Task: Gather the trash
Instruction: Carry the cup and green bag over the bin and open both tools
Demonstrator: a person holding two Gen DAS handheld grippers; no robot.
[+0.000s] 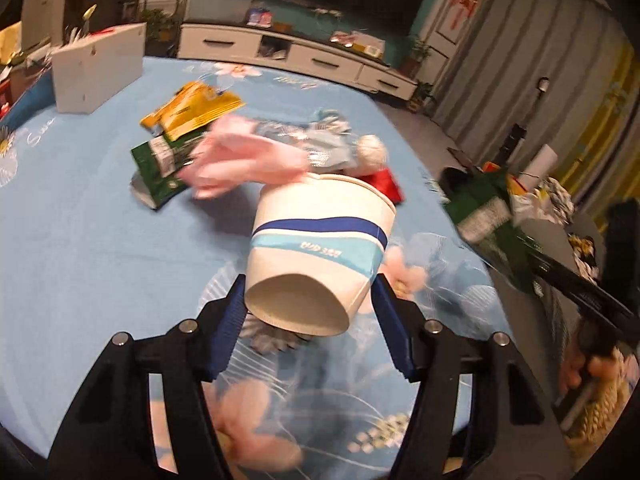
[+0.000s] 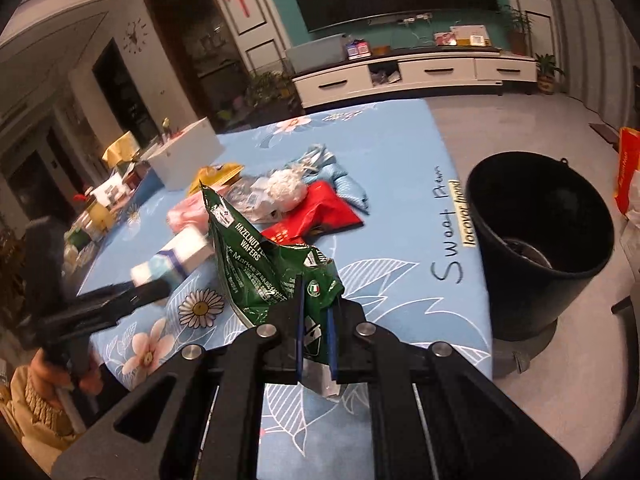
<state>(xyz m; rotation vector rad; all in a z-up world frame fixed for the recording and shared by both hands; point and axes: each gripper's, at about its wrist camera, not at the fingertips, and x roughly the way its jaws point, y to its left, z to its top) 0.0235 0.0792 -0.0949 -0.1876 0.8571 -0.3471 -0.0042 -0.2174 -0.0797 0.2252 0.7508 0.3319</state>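
My left gripper [image 1: 310, 296] is shut on a white paper cup with blue bands [image 1: 320, 248], held tipped above the blue flowered tablecloth [image 1: 80, 240]; it also shows in the right wrist view [image 2: 172, 260]. My right gripper [image 2: 314, 320] is shut on a green hazelnut wafer wrapper [image 2: 256, 256], held above the table's near edge; the wrapper also shows in the left wrist view [image 1: 492, 216]. A black trash bucket [image 2: 540, 240] stands on the floor right of the table. Loose trash lies mid-table: a yellow packet [image 1: 192, 108], a green packet [image 1: 160, 164], pink cloth [image 1: 240, 156], a red wrapper [image 2: 316, 216].
A white box [image 1: 96, 68] stands at the table's far left, with clutter beyond it. A white tissue ball [image 2: 286, 186] and a light blue bag [image 2: 340, 176] lie in the trash pile. A white TV cabinet [image 2: 412, 76] lines the far wall.
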